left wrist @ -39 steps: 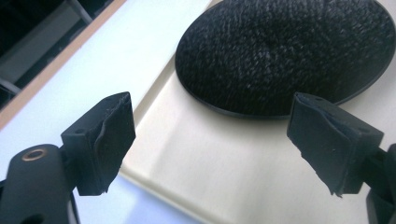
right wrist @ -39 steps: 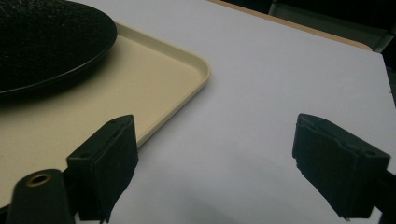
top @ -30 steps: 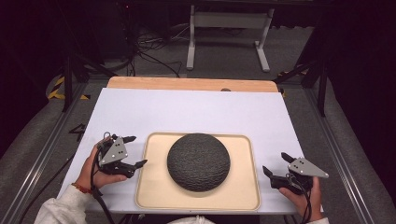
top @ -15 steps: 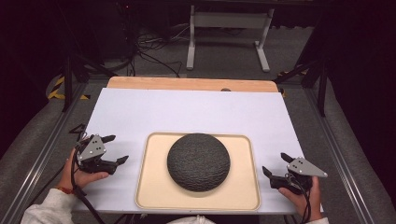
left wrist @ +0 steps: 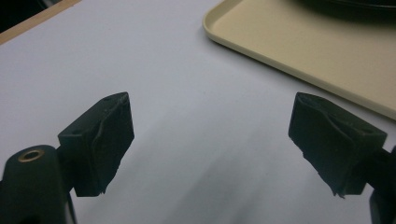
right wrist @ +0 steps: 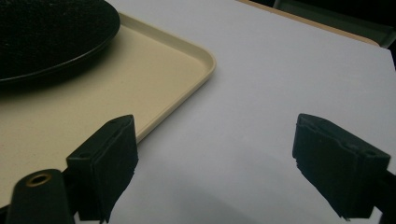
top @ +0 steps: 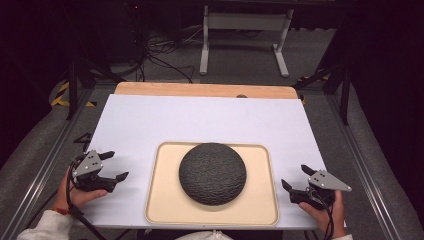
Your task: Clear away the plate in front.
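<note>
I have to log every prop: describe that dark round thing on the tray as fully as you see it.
The dark round object is a charcoal-black dome with a finely ribbed, woven-looking surface and a thin smooth rim at its base. It sits dome-up, near the middle of the beige tray, touching only the tray. Neither gripper touches it.

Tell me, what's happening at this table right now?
A person sits at a white table holding a two-jaw gripper in each hand. The left gripper and right gripper both rest open and empty, either side of a beige tray. A dark, textured dome sits on the tray, untouched.
</note>
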Demonstrator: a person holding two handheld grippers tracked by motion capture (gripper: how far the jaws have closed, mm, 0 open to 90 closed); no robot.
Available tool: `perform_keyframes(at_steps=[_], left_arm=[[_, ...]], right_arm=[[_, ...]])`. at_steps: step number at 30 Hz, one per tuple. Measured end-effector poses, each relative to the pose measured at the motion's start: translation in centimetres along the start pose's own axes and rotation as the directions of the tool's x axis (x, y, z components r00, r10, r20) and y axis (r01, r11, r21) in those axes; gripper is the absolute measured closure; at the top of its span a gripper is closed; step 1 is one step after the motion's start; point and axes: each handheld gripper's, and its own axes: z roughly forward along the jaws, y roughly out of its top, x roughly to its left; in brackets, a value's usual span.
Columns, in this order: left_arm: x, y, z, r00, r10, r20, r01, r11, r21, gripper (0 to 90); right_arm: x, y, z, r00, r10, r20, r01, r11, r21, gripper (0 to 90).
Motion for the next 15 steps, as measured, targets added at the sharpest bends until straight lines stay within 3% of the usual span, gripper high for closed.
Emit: perform_keyframes(at_steps=[2, 15], left_arm=[[-0.06, -0.25, -0.1, 0.9999, -0.017, 0.0, 0.017, 0.9998, -0.009, 14.2], [-0.76, 0.31, -0.34, 1.0, -0.008, 0.001, 0.008, 0.9996, -0.028, 12.1]], right_arm=[[-0.01, -0.04, 0.07, 1.0, 0.004, -0.001, -0.004, 1.0, 0.002, 14.5], [0.43, 0.05, -0.01, 0.9999, -0.012, -0.003, 0.012, 1.0, 0.008, 14.4]])
